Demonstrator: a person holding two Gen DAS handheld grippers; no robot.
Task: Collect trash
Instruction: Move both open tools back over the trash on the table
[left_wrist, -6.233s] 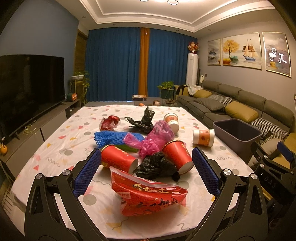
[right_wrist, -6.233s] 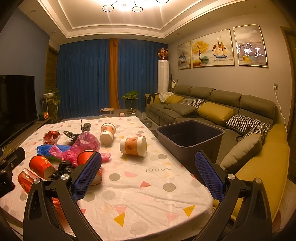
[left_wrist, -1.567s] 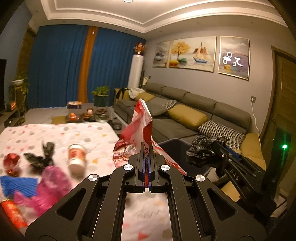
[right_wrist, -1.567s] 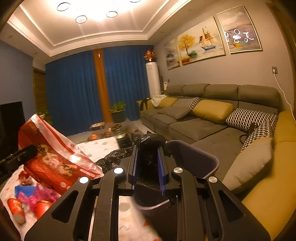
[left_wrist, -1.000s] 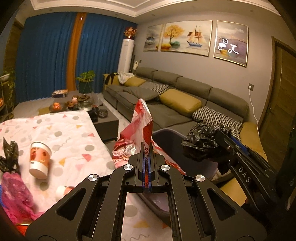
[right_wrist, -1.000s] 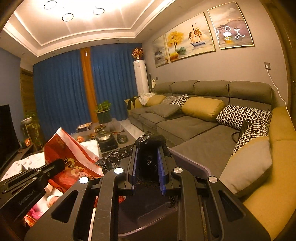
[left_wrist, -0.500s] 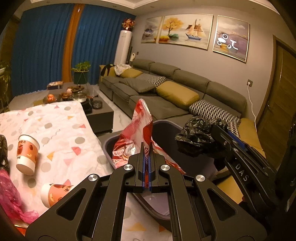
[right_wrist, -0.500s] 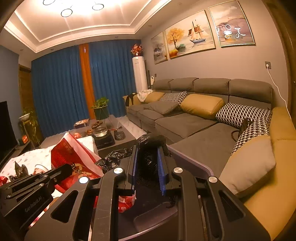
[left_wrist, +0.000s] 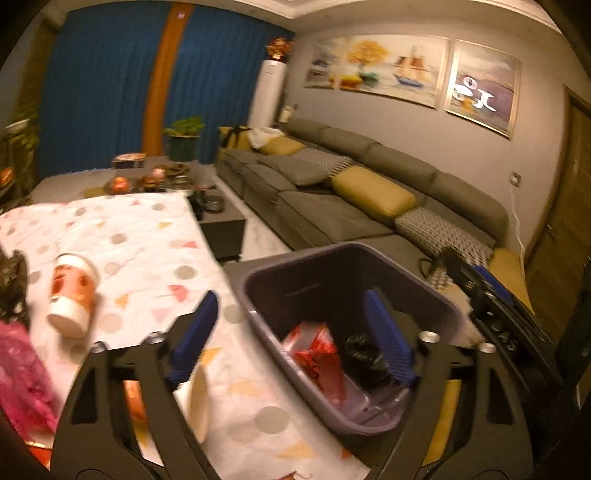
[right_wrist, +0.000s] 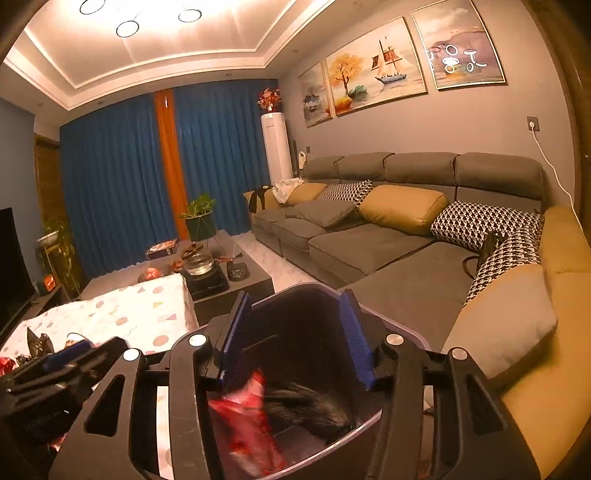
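Lying below left tool (left_wrist: 291, 332), red wrapper (left_wrist: 317, 360)

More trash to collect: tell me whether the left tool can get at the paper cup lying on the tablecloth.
Probably yes: the left tool is open and empty, and the paper cup lies uncovered on the tablecloth, with nothing between them.

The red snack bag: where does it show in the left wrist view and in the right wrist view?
Left wrist view: the red snack bag lies inside the grey bin, lower centre, beside the black plastic bag.
Right wrist view: the red snack bag is blurred, bottom centre, inside the same bin, left of the black bag.
Shared landmark: the sailing ship painting.
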